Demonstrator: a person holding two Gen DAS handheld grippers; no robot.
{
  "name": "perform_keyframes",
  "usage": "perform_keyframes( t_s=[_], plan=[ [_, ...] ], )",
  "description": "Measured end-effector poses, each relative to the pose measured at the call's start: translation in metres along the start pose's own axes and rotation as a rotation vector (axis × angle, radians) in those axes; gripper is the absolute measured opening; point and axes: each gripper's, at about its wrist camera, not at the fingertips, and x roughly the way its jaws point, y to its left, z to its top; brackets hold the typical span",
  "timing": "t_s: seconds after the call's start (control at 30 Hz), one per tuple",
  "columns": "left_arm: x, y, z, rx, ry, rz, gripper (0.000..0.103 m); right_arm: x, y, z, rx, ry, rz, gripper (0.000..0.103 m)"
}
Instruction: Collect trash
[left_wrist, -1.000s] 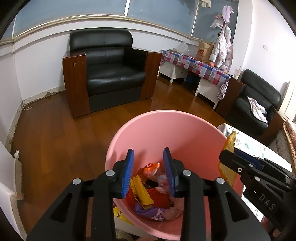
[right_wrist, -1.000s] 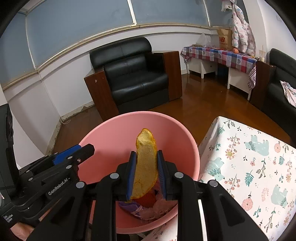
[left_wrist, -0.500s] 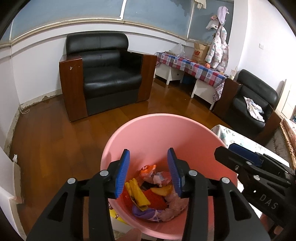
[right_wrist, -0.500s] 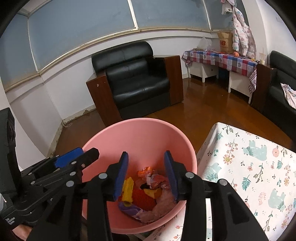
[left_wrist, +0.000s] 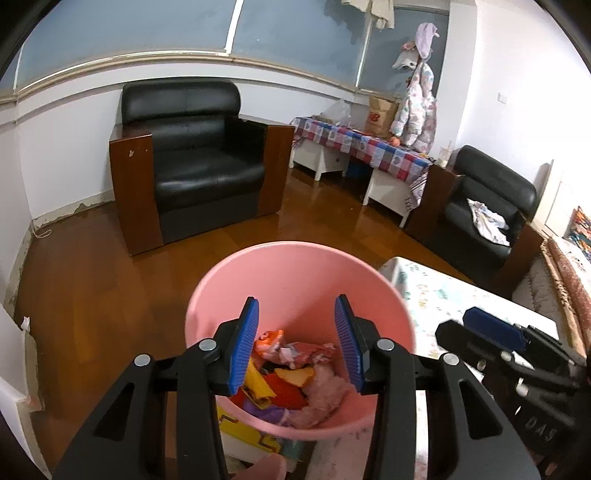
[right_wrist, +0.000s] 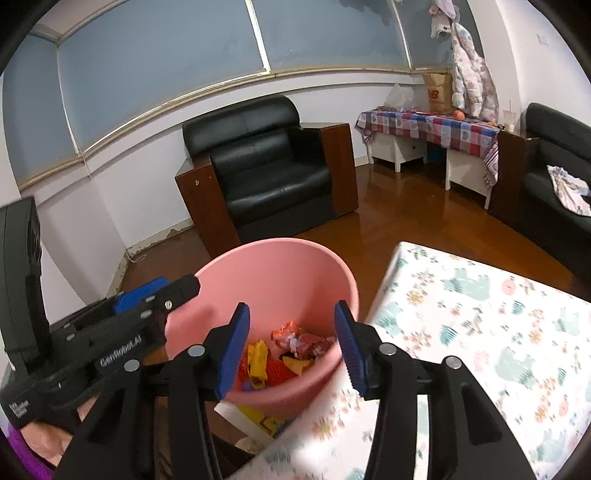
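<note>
Both grippers hang above a pink bin standing on the floor beside a table with a flowered cloth. The left gripper is spread wide with nothing between its pads. The right gripper is opening, and its jaws too are empty.

The trash, a heap of red, yellow and pink wrappers, lies at the bottom of the bin, well below the fingertips of both tools and framed between them in each wrist view.

The step in hand appears to be the release over the bin. To do it well, keep the jaws apart, lift both tools clear of the rim without knocking it, then swing toward the table for any remaining scraps; none shows on its visible part.
</note>
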Motion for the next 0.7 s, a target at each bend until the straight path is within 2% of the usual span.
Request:
perform_keyframes(
  t_s=[0.33,0.7],
  plan=[
    [-0.043,-0.041,-0.004,0.062,-0.066,-0.037,0.043,-0.059,0.004,-0.028,-0.031,-0.024,-0.079,0.054],
    [-0.068,-0.071,-0.015,0.11,-0.073,-0.061,0.043,-0.114,-0.013,-0.057,0.023,-0.05,-0.156,0.054]
  ],
)
